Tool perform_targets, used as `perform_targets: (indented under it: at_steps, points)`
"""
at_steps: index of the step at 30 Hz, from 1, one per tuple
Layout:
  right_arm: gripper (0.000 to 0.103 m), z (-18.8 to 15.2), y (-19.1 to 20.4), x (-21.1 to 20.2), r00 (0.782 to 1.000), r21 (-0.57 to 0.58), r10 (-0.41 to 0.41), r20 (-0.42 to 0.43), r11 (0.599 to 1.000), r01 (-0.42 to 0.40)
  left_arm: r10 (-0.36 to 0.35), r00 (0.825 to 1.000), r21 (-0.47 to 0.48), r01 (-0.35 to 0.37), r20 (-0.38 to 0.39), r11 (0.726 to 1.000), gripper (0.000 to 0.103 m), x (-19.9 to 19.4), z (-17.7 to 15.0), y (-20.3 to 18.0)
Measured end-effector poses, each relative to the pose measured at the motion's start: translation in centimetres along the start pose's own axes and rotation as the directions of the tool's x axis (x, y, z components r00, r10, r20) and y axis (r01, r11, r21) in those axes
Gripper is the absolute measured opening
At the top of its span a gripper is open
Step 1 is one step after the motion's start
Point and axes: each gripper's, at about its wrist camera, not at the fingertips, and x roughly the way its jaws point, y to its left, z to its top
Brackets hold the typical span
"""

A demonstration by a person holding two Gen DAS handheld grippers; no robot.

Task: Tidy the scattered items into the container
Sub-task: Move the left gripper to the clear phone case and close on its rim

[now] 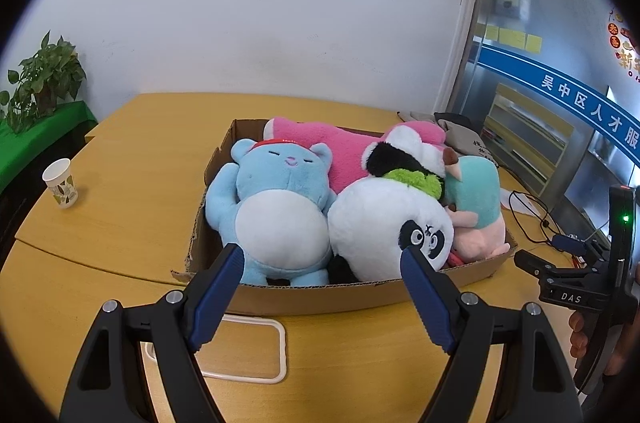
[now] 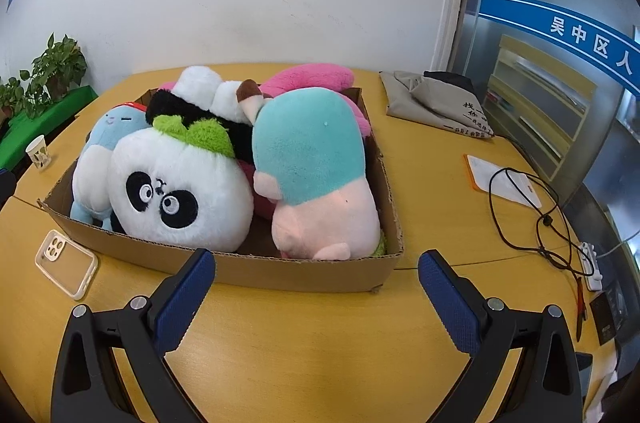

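Observation:
A shallow cardboard box [image 1: 320, 297] [image 2: 280, 271] sits on the yellow table, full of plush toys. In it lie a blue bear [image 1: 276, 207] [image 2: 100, 151], a white panda head [image 1: 384, 223] [image 2: 180, 191], a pink plush [image 1: 332, 147] [image 2: 312, 75], and a teal-and-pink plush [image 1: 476, 207] [image 2: 316, 167]. My left gripper [image 1: 320, 263] is open and empty, just in front of the box's near wall. My right gripper [image 2: 316, 267] is open and empty at the box's front right corner; its body also shows in the left wrist view [image 1: 560, 283].
A clear phone case [image 1: 240, 351] [image 2: 66, 263] lies on the table in front of the box. A paper cup [image 1: 60, 183] [image 2: 38, 151] stands at the left. A grey bag [image 2: 436, 99], a paper sheet [image 2: 500, 179], black cable [image 2: 536, 219] and power strip [image 2: 590, 263] lie right. Potted plant [image 1: 44, 75] far left.

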Motion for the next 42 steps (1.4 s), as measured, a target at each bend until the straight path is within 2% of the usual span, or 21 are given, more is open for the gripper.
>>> perform_targets:
  at_steps: [6, 9, 13, 17, 20, 22, 23, 24, 25, 26, 27, 29, 31, 33, 34, 36, 40, 42]
  points:
    - [0.103, -0.8, 1.3, 0.4, 0.999, 0.006, 0.025, -0.037, 1.0, -0.025, 0.046, 0.998, -0.041, -0.048, -0.05, 0.998, 0.08, 0.1, -1.2, 3.4]
    - [0.103, -1.6, 3.0, 0.7, 0.993, 0.041, 0.091, -0.073, 0.995, -0.088, 0.081, 0.992, -0.097, -0.09, -0.098, 0.991, 0.08, 0.4, -2.6, 6.8]
    - [0.103, -3.2, 8.0, 1.9, 0.967, 0.037, 0.215, -0.135, 0.977, -0.212, 0.106, 0.98, -0.145, -0.131, -0.167, 0.981, 0.08, 1.2, -4.3, 10.9]
    - [0.103, -4.6, 13.6, 3.7, 0.923, 0.049, 0.325, -0.204, 0.946, -0.322, 0.144, 0.961, -0.171, -0.188, -0.238, 0.967, 0.08, 2.6, -5.8, 14.1]
    - [0.103, -5.0, 17.2, 5.0, 0.908, 0.047, 0.35, -0.229, 0.936, -0.349, 0.134, 0.954, -0.195, -0.191, -0.269, 0.962, 0.079, 3.7, -6.6, 15.7]
    - [0.102, -4.9, 18.9, 6.1, 0.911, 0.05, 0.346, -0.225, 0.938, -0.344, 0.136, 0.944, -0.201, -0.202, -0.3, 0.959, 0.078, 4.8, -7.0, 16.6]
    - [0.102, -4.8, 19.6, 6.7, 0.916, 0.054, 0.333, -0.225, 0.943, -0.329, 0.134, 0.939, -0.204, -0.206, -0.316, 0.957, 0.077, 5.4, -7.3, 17.0]
    - [0.101, -4.8, 20.2, 7.2, 0.918, 0.061, 0.325, -0.226, 0.946, -0.32, 0.132, 0.934, -0.206, -0.208, -0.332, 0.956, 0.069, 6.0, -7.6, 17.3]
    - [0.1, -4.9, 20.9, 7.8, 0.92, 0.066, 0.318, -0.231, 0.948, -0.311, 0.127, 0.93, -0.212, -0.209, -0.345, 0.955, 0.056, 6.5, -7.9, 17.6]
    - [0.097, -5.1, 21.6, 8.4, 0.919, 0.065, 0.311, -0.241, 0.95, -0.305, 0.121, 0.927, -0.219, -0.208, -0.354, 0.953, 0.05, 6.9, -8.2, 17.9]
    - [0.094, -5.2, 22.2, 8.7, 0.923, 0.056, 0.3, -0.242, 0.954, -0.296, 0.129, 0.929, -0.215, -0.213, -0.348, 0.953, 0.049, 6.9, -8.3, 18.0]
    - [0.087, -5.3, 23.4, 8.7, 0.94, 0.012, 0.264, -0.216, 0.963, -0.268, 0.139, 0.927, -0.205, -0.22, -0.348, 0.954, 0.042, 7.0, -8.3, 18.0]
    - [0.081, -5.3, 24.3, 8.6, 0.943, -0.028, 0.257, -0.209, 0.963, -0.269, 0.134, 0.925, -0.204, -0.217, -0.357, 0.955, 0.02, 7.0, -8.3, 18.0]
    - [0.068, -5.4, 25.0, 8.5, 0.946, -0.058, 0.25, -0.205, 0.962, -0.267, 0.104, 0.927, -0.211, -0.19, -0.361, 0.959, 0.01, 7.0, -8.4, 17.8]
    - [0.065, -5.5, 25.2, 8.3, 0.95, -0.075, 0.239, -0.201, 0.963, -0.258, 0.101, 0.927, -0.209, -0.187, -0.362, 0.96, 0.01, 6.9, -8.5, 17.7]
    - [0.049, -5.6, 25.1, 8.1, 0.95, -0.091, 0.242, -0.196, 0.96, -0.263, 0.117, 0.923, -0.192, -0.198, -0.366, 0.961, 0.01, 6.7, -8.6, 17.1]
    - [0.035, -5.5, 24.4, 7.8, 0.947, -0.098, 0.255, -0.196, 0.956, -0.278, 0.135, 0.919, -0.178, -0.213, -0.37, 0.961, 0.006, 6.3, -8.9, 16.1]
    - [0.019, -5.4, 24.2, 7.7, 0.941, -0.09, 0.27, -0.203, 0.952, -0.292, 0.124, 0.919, -0.191, -0.207, -0.374, 0.96, 0.005, 5.9, -9.2, 15.6]
